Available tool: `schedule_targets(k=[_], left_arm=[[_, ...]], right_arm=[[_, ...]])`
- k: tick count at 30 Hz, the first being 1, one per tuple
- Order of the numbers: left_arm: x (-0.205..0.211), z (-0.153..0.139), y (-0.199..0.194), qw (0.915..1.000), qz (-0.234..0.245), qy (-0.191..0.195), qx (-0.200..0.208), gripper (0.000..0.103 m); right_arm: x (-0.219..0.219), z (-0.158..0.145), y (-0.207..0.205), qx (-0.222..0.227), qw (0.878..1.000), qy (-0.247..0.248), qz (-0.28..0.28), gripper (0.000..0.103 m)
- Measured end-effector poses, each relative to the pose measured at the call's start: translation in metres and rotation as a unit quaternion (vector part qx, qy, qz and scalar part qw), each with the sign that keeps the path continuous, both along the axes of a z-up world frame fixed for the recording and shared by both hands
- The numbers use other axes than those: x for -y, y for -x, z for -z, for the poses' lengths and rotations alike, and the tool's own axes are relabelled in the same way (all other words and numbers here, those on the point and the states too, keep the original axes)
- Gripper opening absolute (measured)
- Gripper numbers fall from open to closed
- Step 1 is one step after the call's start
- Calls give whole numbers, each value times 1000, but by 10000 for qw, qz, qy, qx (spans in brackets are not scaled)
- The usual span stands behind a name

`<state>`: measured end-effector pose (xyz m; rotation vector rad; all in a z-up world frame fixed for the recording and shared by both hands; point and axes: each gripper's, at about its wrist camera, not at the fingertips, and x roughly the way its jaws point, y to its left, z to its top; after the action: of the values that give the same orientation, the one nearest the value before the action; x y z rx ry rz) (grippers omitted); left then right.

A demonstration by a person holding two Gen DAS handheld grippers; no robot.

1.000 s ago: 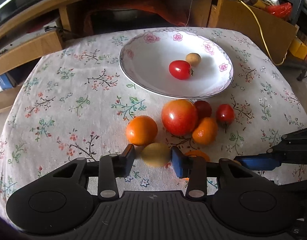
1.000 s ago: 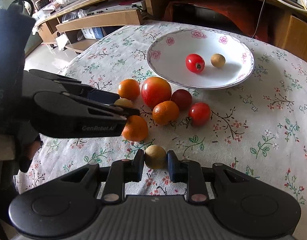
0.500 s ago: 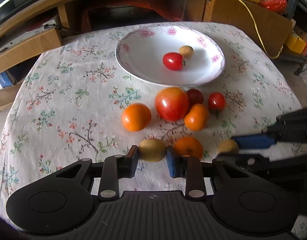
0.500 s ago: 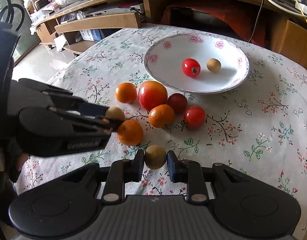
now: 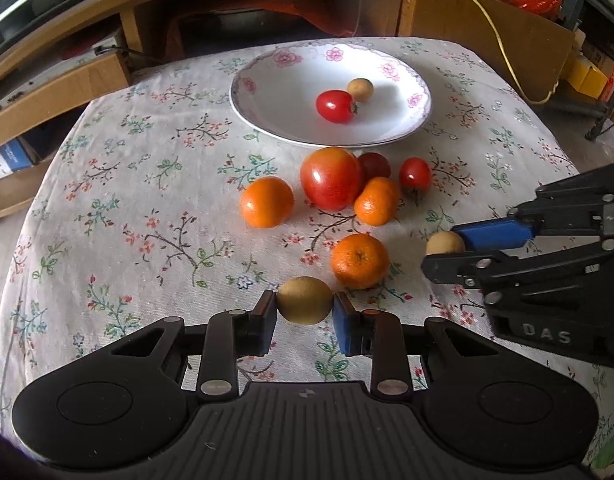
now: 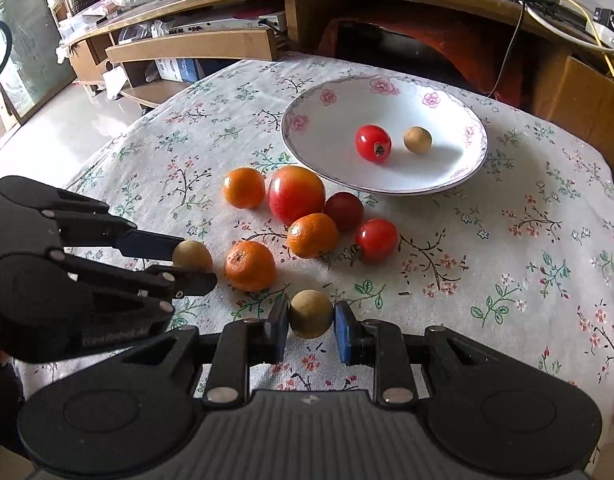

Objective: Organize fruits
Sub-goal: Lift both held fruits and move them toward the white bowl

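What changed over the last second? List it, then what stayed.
Both grippers, left and right, rose from the tablecloth, each with jaws still shut on a longan. Nothing was released. The plate and the loose fruit stayed put.

I see a white plate (image 5: 421,110) with pink flowers on its rim; inside it lie a red cherry tomato (image 5: 335,106) and a small tan longan (image 5: 360,89), almost touching. On the flowered cloth just before the plate lie a big red tomato (image 5: 331,178), two more cherry tomatoes (image 5: 415,175) and three oranges (image 5: 267,202) in a loose group. I hold one tan longan in my left gripper (image 5: 304,300) and another in my right gripper (image 6: 311,314).
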<state>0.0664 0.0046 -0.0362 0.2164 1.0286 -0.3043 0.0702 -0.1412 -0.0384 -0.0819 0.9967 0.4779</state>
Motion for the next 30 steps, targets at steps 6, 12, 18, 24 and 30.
schedule_targets(k=[6, 12, 18, 24, 30], left_arm=[[6, -1, 2, 9999, 77, -74, 65, 38], [12, -5, 1, 9997, 136, -141, 174, 38], [16, -8, 0, 9993, 171, -201, 268, 38], [17, -10, -1, 9991, 167, -233, 324, 38], [20, -17, -4, 9985, 169, -267, 451, 37]], right_arm=[[0, -1, 0, 55, 10000, 66, 42, 27], [0, -4, -1, 104, 9999, 53, 73, 27], [-1, -8, -3, 156, 9998, 37, 90, 27], [0, -10, -4, 202, 9997, 47, 143, 27], [1, -16, -6, 298, 9993, 32, 219, 27]])
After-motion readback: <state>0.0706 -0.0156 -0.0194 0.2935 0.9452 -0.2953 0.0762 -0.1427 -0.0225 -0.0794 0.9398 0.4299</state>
